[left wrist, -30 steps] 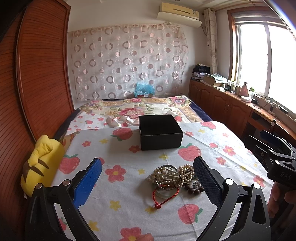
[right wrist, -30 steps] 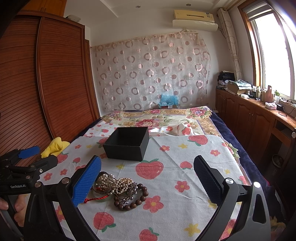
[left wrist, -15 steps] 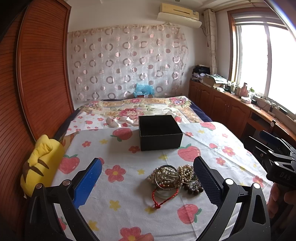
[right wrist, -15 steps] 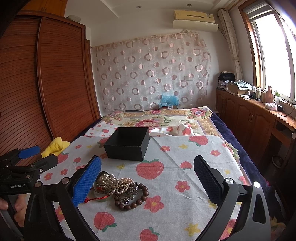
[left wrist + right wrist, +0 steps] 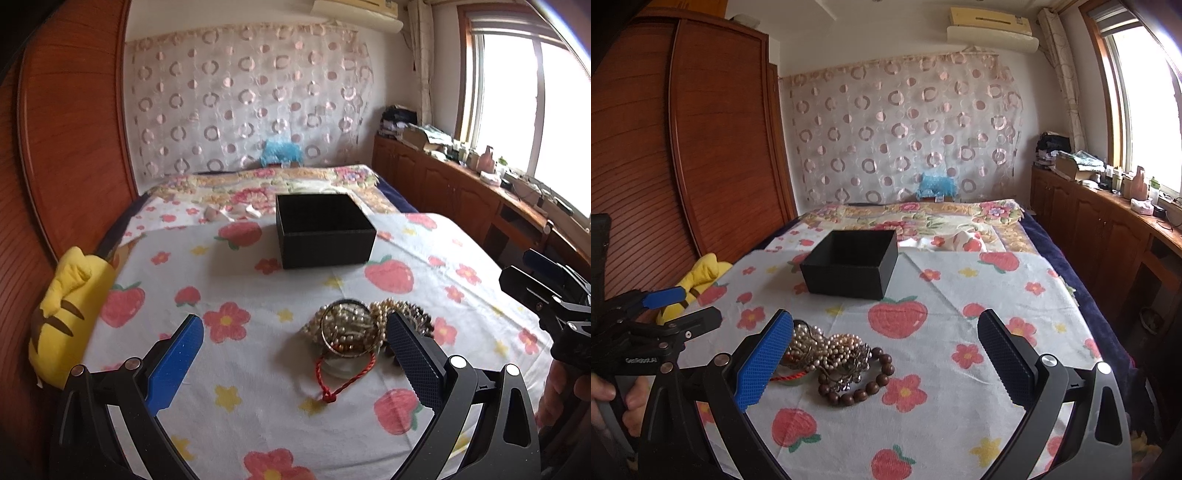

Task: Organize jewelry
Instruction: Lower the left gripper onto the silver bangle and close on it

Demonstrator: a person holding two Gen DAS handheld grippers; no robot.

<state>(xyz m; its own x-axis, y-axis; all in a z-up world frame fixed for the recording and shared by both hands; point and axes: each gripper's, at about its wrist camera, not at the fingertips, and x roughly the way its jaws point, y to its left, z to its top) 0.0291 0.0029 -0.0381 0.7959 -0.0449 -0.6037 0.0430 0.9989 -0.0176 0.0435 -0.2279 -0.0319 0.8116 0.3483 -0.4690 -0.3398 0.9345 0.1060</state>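
A pile of jewelry lies on the strawberry-print cloth: pearl strands, a metal bangle, a red cord bracelet and dark wooden beads. The pile also shows in the right wrist view. An open black box stands behind it, also in the right wrist view. My left gripper is open and empty, just short of the pile, its right finger beside it. My right gripper is open and empty, its left finger beside the pile.
A yellow plush toy lies at the cloth's left edge by the wooden wardrobe. A flowered bedspread lies behind the box. Wooden cabinets with clutter run along the right under the window.
Both grippers have moved slightly forward toward the jewelry pile. Nothing has been taken hold of.
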